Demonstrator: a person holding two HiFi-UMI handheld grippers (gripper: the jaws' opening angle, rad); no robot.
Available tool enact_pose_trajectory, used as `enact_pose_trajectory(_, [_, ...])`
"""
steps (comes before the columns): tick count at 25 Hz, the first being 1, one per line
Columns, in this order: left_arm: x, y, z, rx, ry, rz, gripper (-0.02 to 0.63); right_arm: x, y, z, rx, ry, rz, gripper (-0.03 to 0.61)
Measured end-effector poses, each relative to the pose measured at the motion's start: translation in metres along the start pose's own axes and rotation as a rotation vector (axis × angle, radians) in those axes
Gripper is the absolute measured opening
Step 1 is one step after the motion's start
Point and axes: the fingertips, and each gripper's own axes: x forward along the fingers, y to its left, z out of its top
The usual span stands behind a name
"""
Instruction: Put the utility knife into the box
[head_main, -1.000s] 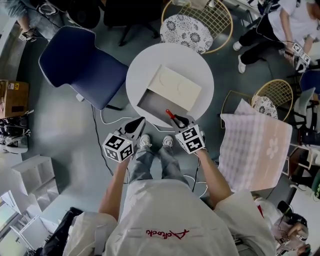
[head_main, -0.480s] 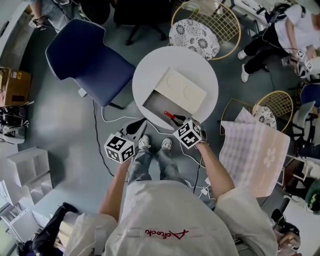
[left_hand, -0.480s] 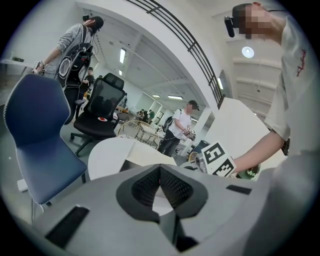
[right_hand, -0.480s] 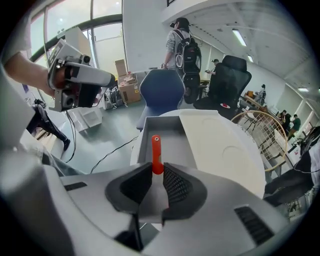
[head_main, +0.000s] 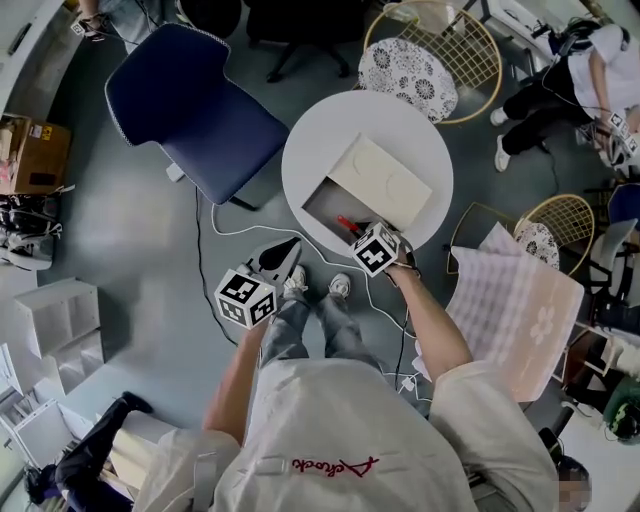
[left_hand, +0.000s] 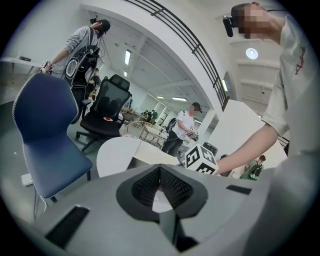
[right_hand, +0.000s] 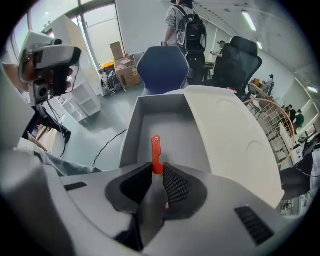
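A red utility knife (right_hand: 156, 152) is pinched between the pads of my right gripper (right_hand: 157, 172), and its red end juts out over the grey open inside of the box (right_hand: 170, 122). The box's cream lid (right_hand: 227, 135) lies slid aside to the right. In the head view the box (head_main: 325, 207) sits on a round white table (head_main: 400, 120), with the right gripper (head_main: 360, 235) at the box's near edge and the knife (head_main: 346, 222) above the opening. My left gripper (head_main: 282, 256) hangs beside the table, off its near left edge, with its pads (left_hand: 172, 187) together at the tips and nothing held.
A blue chair (head_main: 190, 105) stands left of the table. Two wire chairs with patterned cushions (head_main: 410, 65) (head_main: 545, 225) stand behind it and to its right. A pink checked cloth (head_main: 510, 300) lies at the right. Cables (head_main: 215, 228) trail on the floor. White shelves (head_main: 55, 335) stand at the left.
My right gripper has carried the knife forward from the table's near edge to over the box's open part. The left gripper stays low beside the table.
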Motion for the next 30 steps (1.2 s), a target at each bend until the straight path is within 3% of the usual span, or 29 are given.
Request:
enact_pose_trajectory(8, [-0.006,0.014,0.003,-0.017,-0.011,0.025,0.011,0.025,-0.007,-0.008,0.017,0.139,0.003,0.078])
enact_pose_trajectory(24, [-0.014,0.02,0.003,-0.018,-0.009,0.015,0.011,0.027,-0.003,-0.005,0.026,0.134,0.02,0.088])
enact_pose_trajectory(26, [-0.016,0.019,0.003,-0.012,-0.007,0.009,0.011,0.026,0.001,-0.004,0.007,0.136,0.022,0.138])
enact_pose_trajectory(30, [-0.018,0.017,0.01,0.007,-0.01,-0.003,0.011,0.018,-0.002,-0.004,-0.008,0.136,0.002,0.163])
